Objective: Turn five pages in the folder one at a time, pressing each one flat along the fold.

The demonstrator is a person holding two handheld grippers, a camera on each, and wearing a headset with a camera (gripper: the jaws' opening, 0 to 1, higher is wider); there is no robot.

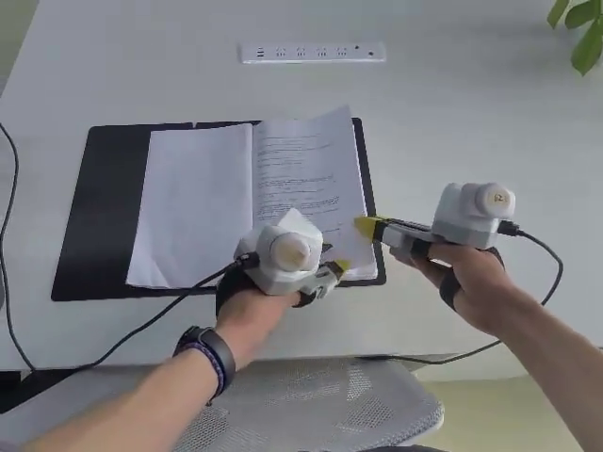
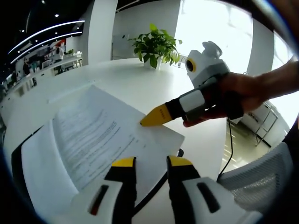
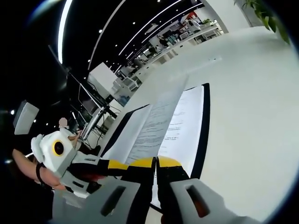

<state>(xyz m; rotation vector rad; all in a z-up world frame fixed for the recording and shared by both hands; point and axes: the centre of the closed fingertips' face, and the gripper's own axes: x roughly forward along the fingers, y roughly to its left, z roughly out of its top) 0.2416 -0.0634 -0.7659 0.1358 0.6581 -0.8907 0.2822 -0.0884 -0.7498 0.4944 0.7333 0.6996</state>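
A black folder [image 1: 104, 188] lies open on the white table, with a blank sheet [image 1: 193, 202] on its left side and a printed page [image 1: 306, 179] on its right. My right gripper [image 1: 363, 226] reaches in from the right and is shut on that printed page's right edge [image 3: 161, 126], which rises edge-on from its yellow tips [image 3: 156, 163]. My left gripper [image 1: 334, 273] hovers over the folder's near right corner. Its jaws [image 2: 152, 163] are open with nothing between them. The right gripper [image 2: 152, 119] pinches the page edge just ahead of them.
A white power strip [image 1: 313, 52] lies beyond the folder. A potted plant [image 2: 156, 44] stands at the table's far right. Cables [image 1: 9, 235] trail off the left side. A mesh chair seat [image 1: 311, 405] sits below the near table edge.
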